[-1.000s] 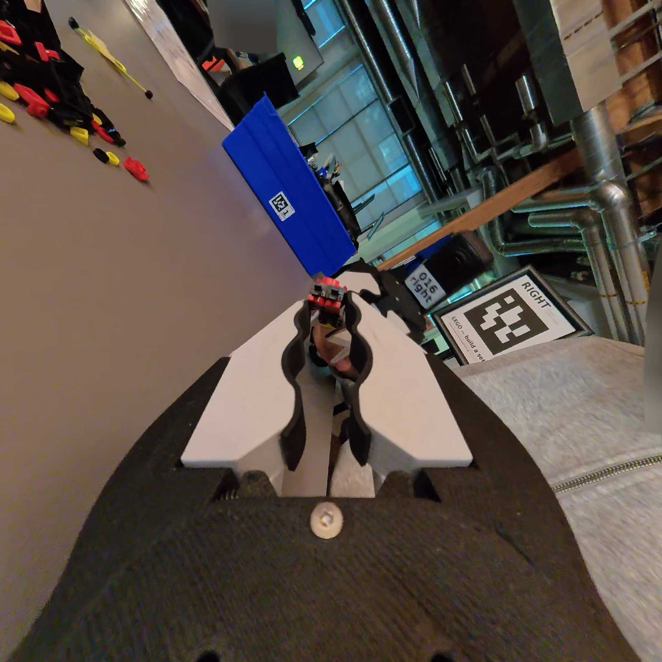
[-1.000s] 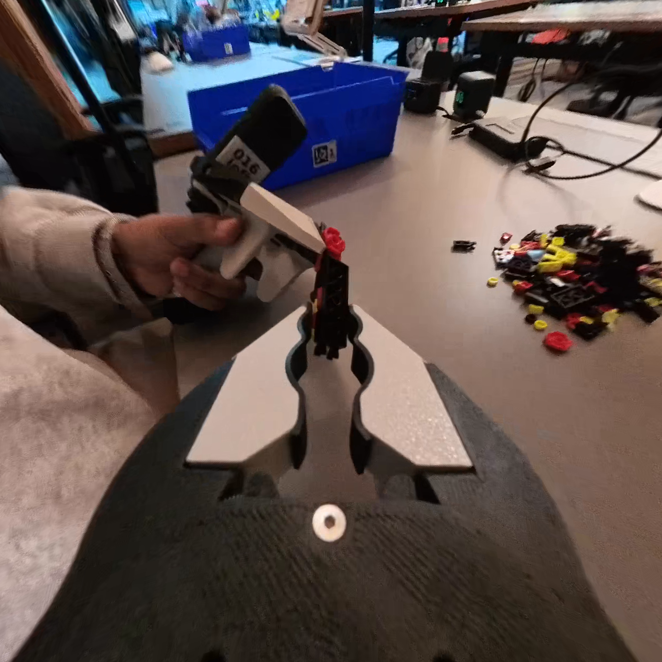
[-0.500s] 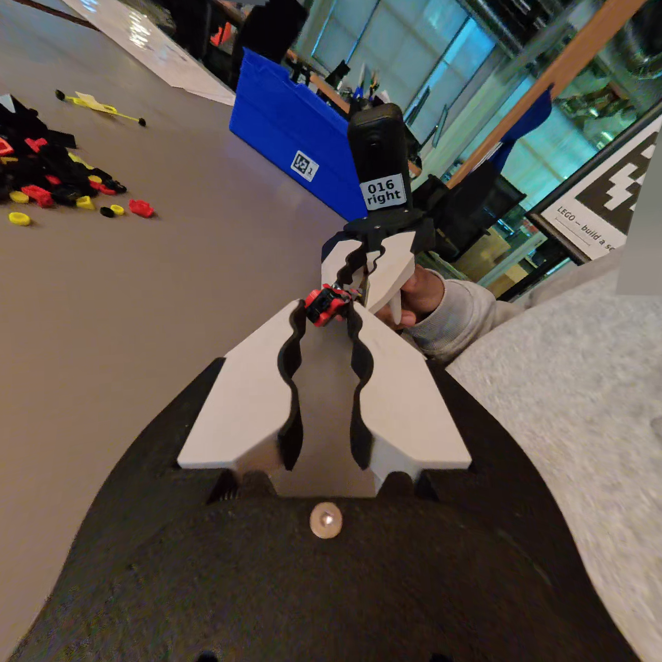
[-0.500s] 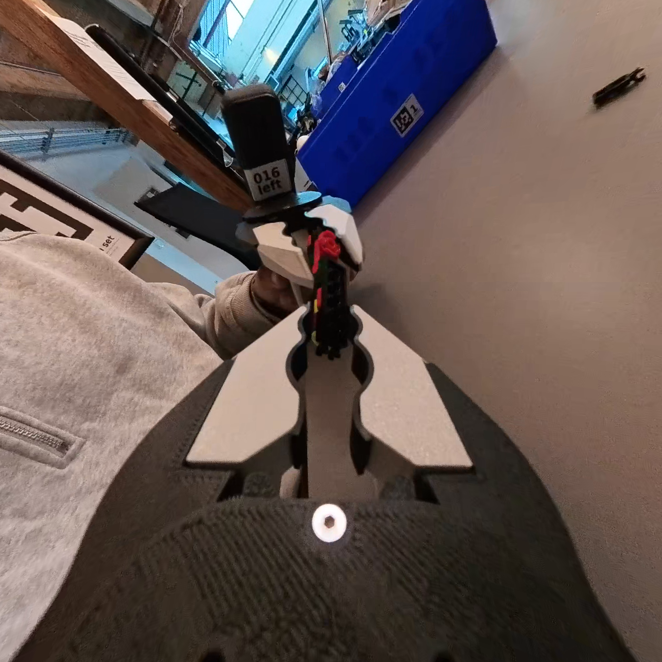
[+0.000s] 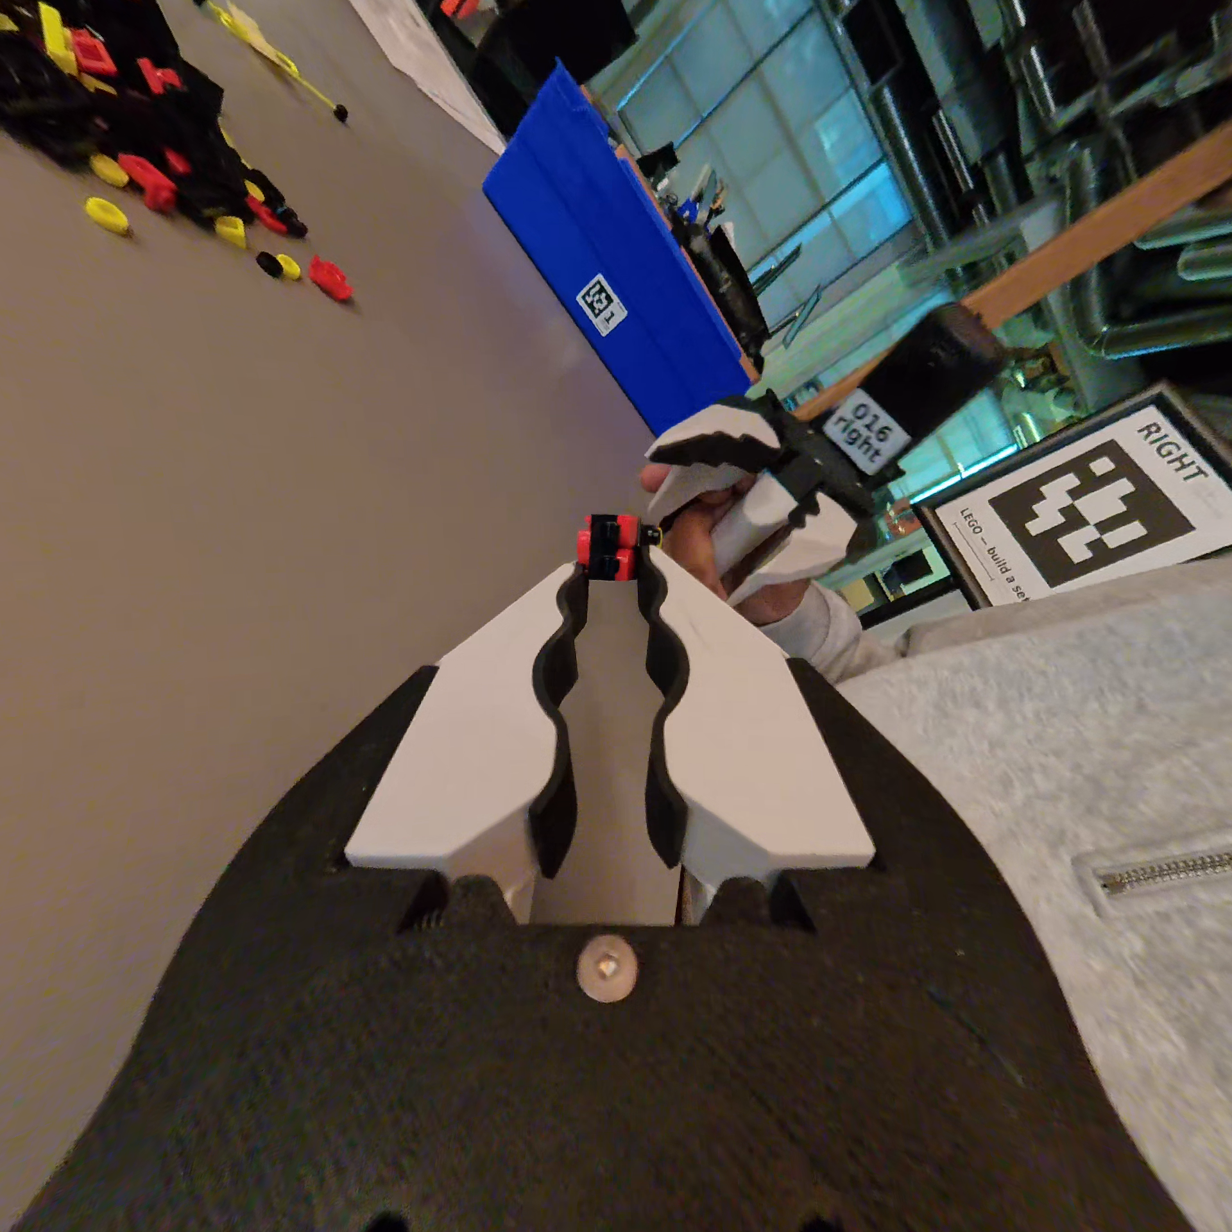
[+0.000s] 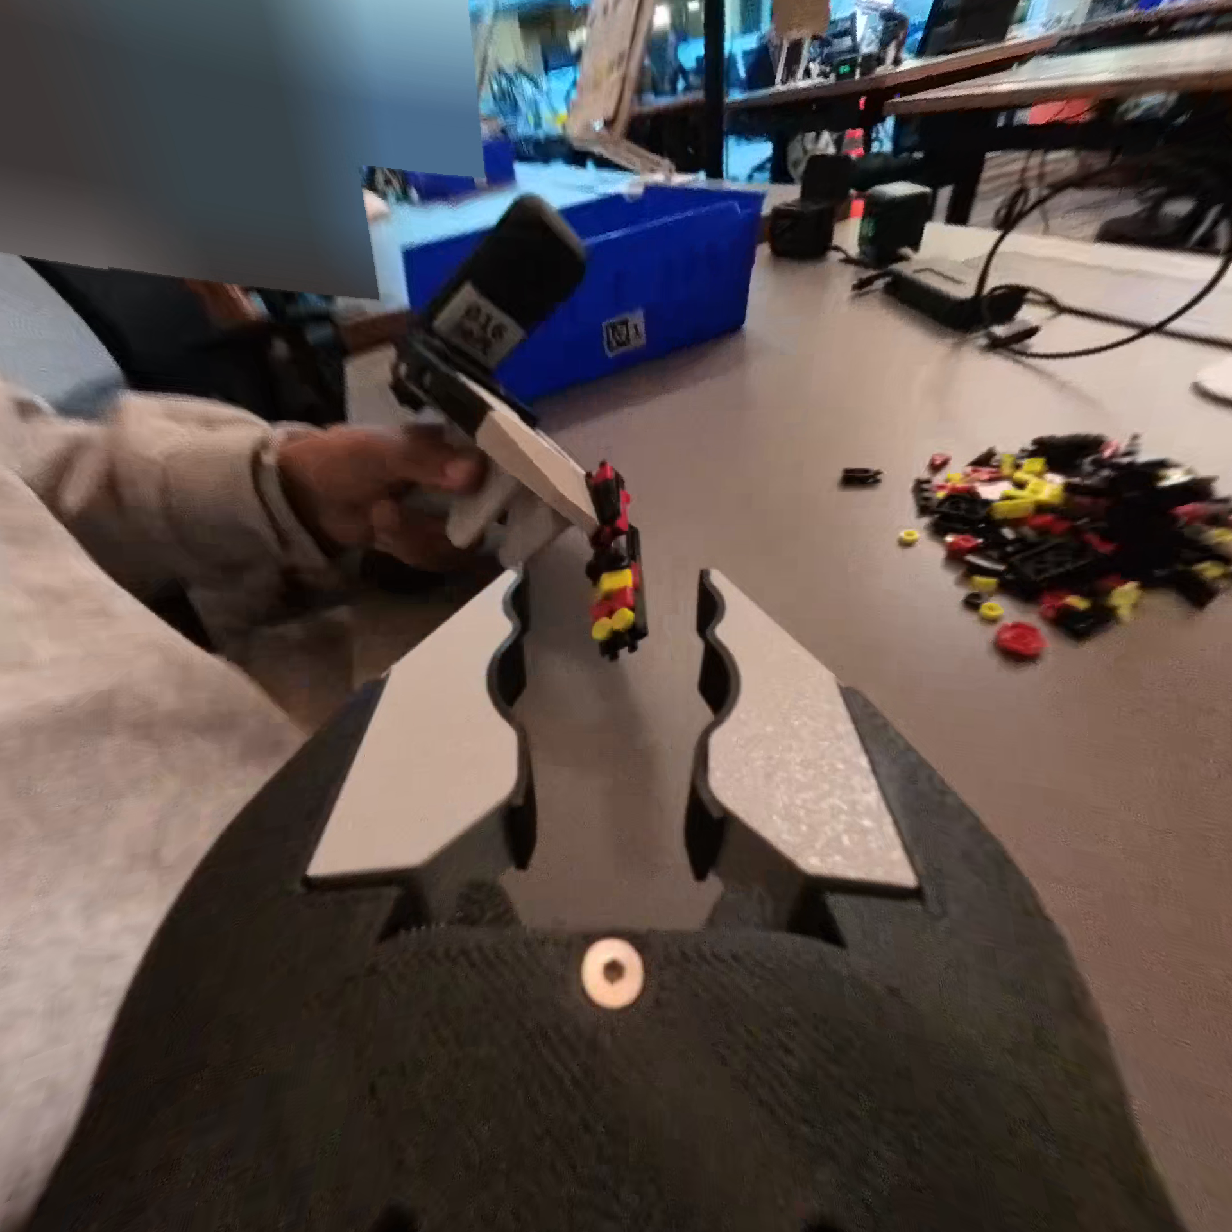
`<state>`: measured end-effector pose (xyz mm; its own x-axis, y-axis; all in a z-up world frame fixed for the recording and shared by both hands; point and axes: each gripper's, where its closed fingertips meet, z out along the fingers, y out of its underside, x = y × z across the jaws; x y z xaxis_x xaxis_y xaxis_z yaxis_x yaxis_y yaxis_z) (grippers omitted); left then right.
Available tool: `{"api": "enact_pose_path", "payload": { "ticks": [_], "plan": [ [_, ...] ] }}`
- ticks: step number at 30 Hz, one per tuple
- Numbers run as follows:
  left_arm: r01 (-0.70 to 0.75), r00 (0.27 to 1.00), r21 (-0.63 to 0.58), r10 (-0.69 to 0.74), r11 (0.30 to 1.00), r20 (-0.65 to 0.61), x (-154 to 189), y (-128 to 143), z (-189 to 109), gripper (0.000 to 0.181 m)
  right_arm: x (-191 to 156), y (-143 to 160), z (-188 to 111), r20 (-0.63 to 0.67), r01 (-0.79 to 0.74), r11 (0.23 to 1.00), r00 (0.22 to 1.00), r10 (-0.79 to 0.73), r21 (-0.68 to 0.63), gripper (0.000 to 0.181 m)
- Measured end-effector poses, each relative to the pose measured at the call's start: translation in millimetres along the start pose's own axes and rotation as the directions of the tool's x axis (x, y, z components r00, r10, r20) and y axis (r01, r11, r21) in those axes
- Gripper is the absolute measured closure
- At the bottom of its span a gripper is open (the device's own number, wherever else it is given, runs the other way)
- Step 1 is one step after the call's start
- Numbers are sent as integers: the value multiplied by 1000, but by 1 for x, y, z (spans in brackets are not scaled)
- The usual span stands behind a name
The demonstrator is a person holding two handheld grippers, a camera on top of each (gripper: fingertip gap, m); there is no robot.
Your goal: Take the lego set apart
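My left gripper (image 5: 610, 567) is shut on the top end of a small black, red and yellow lego assembly (image 5: 610, 547). In the right wrist view the left gripper (image 6: 593, 517) holds that assembly (image 6: 617, 567) hanging down above the table. My right gripper (image 6: 610, 587) is open, its fingertips on either side of the assembly's lower end without touching it. It also shows in the left wrist view (image 5: 673, 477), open, in a hand behind the assembly. A pile of loose black, red and yellow lego pieces (image 6: 1080, 527) lies on the table at the right, and in the left wrist view (image 5: 133, 133).
A blue bin (image 6: 627, 287) stands at the back of the brown table (image 6: 1000, 733). Black cables and chargers (image 6: 947, 293) lie at the far right. One black piece (image 6: 860, 475) lies apart from the pile. My grey sleeve and jacket (image 6: 100, 667) fill the left. My right fingertips sit around 5 centimetres from my left ones.
My right gripper was shut on the assembly's lower end; it has let go and opened. The left gripper keeps hold of the assembly, and both grippers have tilted.
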<state>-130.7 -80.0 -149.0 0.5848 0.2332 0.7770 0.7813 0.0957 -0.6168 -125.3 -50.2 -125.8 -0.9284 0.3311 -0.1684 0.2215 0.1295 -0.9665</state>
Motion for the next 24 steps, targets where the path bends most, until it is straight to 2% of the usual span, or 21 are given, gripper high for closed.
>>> {"api": "enact_pose_path", "payload": {
  "ticks": [2, 4, 7, 9, 15, 17, 20, 24],
  "plan": [
    [-5, 1000, -33, 5, 999, 3, 0, 5, 2, 166, -1, 13, 6, -68, 181, 978, 980, -188, -103, 136],
    [-10, 1000, -46, 11, 999, 15, -1, 7, 3, 166, 1, 29, 11, -96, 311, 924, 936, -338, -220, 145],
    [-19, 999, -65, 21, 998, 38, -3, 10, 4, 166, -5, 42, 17, -71, 408, 864, 892, -446, -296, 160],
    [-15, 999, -76, 18, 997, 40, -4, 12, 4, 166, -6, 49, 20, -59, 415, 846, 887, -458, -333, 156],
    [-31, 993, -149, 47, 988, 109, -13, 21, 3, 164, -3, 63, 22, -36, 408, 812, 886, -463, -417, 163],
    [-56, 983, -130, 77, 990, 166, -21, 15, 0, 136, -4, 65, 21, -23, 394, 816, 895, -444, -422, 164],
    [-161, 967, -84, 174, 983, 184, -19, 1, -4, 116, -6, 66, 19, -2, 371, 827, 912, -410, -422, 164],
    [-379, 916, -136, 392, 915, 90, 5, 7, 1, 114, -13, 66, 18, 47, 363, 840, 925, -377, -402, 164]
  ]
}}
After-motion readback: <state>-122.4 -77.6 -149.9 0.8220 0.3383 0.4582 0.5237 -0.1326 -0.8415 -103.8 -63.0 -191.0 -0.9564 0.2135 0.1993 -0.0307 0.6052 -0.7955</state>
